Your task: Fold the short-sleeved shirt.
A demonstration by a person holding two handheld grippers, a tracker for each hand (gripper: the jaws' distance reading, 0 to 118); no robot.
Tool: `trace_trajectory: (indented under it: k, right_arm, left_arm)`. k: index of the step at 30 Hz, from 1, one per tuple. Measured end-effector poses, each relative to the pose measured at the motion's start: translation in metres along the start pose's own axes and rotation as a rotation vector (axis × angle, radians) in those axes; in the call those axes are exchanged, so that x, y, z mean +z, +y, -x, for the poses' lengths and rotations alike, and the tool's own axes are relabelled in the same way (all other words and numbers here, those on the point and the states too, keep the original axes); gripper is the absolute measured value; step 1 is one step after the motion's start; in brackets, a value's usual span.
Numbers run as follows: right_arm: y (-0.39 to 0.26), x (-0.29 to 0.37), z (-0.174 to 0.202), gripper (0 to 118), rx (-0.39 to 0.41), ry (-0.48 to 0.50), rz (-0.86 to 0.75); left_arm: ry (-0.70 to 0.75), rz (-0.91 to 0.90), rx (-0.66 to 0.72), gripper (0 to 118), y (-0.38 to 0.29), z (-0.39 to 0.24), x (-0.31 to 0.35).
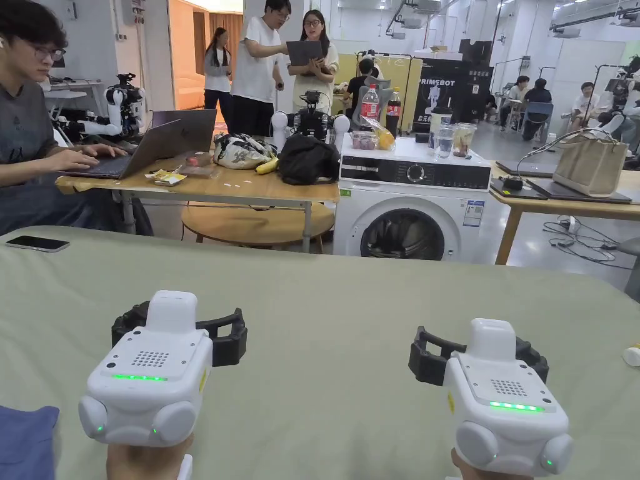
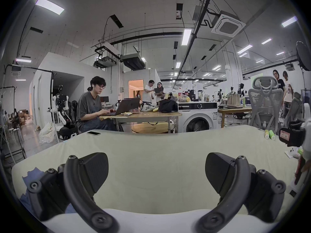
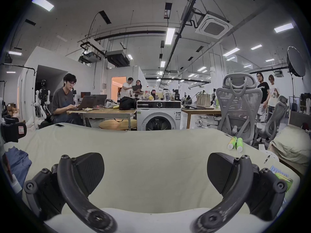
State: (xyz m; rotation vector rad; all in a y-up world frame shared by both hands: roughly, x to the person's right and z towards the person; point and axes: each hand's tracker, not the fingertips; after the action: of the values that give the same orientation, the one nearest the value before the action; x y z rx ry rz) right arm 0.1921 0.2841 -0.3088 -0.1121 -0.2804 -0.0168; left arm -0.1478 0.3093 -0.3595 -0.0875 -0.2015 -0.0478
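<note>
Both your left gripper (image 1: 180, 329) and right gripper (image 1: 478, 354) hover with fingers spread, empty; the blue shirt (image 1: 25, 440) lies at eight o'clock, so a blind reach may drag it off the surface (image 1: 350, 325).

— What lies around your table (image 1: 325, 300)?

— Your phone (image 1: 37, 243) sits at its far left corner. The shirt (image 1: 25, 440) lies at its near left edge. Two tubes (image 3: 235, 143) rest side by side at its far right.

— And beyond it?

— The washing machine (image 1: 409, 212) stands behind the table, with bottles (image 1: 381, 106) on top.
</note>
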Motion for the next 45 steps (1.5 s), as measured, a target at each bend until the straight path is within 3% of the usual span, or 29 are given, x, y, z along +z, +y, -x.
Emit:
trace_trajectory:
  k: [45]
  right_arm:
    - [0.006, -0.004, 0.008, 118, 0.033, 0.004, -0.005]
  left_arm:
    - [-0.018, 0.005, 0.040, 114, 0.012, 0.007, -0.006]
